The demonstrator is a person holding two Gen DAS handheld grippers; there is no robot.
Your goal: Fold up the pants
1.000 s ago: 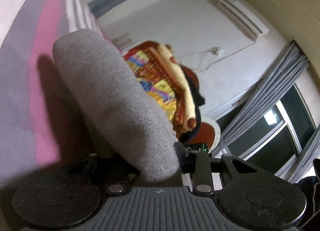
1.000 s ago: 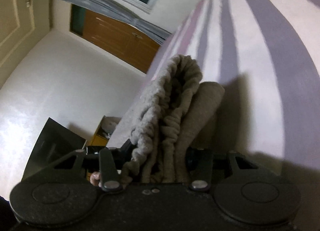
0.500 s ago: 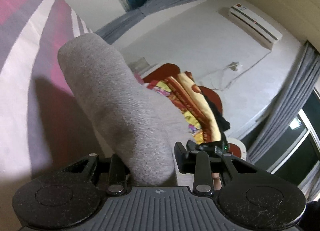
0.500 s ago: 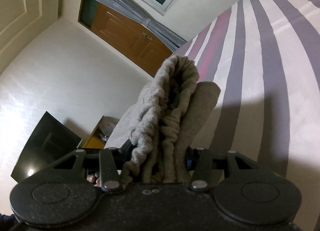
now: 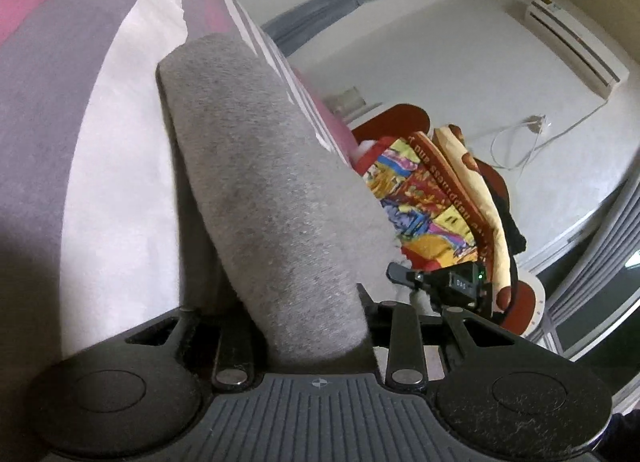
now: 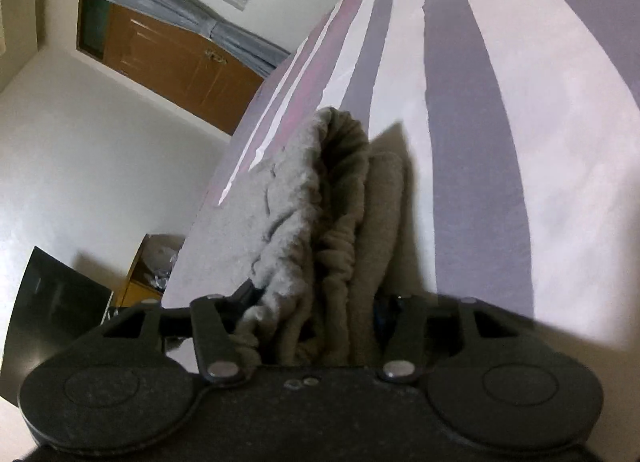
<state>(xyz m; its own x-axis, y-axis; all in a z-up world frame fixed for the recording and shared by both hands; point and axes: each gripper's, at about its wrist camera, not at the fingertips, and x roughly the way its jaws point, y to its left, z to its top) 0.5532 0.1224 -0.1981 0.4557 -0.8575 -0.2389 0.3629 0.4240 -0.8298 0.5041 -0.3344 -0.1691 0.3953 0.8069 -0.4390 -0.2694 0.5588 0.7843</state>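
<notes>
The grey pants fill the middle of the left wrist view as a thick folded edge. My left gripper is shut on that fold, and its fingertips are hidden by the cloth. In the right wrist view the pants show a gathered, ribbed waistband end bunched in several layers. My right gripper is shut on that bunch. The cloth hangs just above the striped bed cover. The other gripper shows past the cloth in the left wrist view.
The bed cover has pink, purple and white stripes. A chair piled with colourful bedding stands beyond the bed. A wooden door, a dark screen and a yellow cabinet lie beside the bed.
Both grippers have swung with the pants still held: the cameras tilted, and the striped bed cover now sits closer under the cloth. Neither grip has changed.
</notes>
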